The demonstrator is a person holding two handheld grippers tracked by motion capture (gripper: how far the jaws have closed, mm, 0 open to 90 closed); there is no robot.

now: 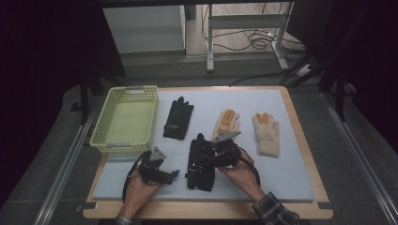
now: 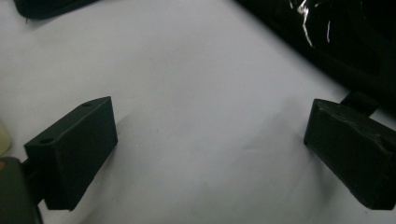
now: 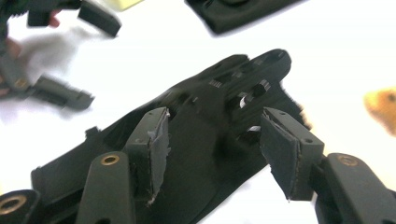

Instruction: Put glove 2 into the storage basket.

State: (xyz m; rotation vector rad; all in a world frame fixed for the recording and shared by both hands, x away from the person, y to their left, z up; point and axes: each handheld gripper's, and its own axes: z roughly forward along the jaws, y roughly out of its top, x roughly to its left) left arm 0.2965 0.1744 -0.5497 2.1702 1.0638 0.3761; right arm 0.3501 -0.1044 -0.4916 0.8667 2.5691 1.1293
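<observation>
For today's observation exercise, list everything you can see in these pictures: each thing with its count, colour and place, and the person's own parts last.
Basket: one, pale yellow, left edge of the mat.
Black gloves: two; one flat beside the basket, one near the front under the right gripper.
Tan gloves: two; one at centre, one to its right.
Mat: one, pale blue-grey, covering the wooden table.
Left gripper: black, open, over bare mat.
Right gripper: black, open, jaws astride the near black glove.
Hands: two, left, right, front edge.
</observation>
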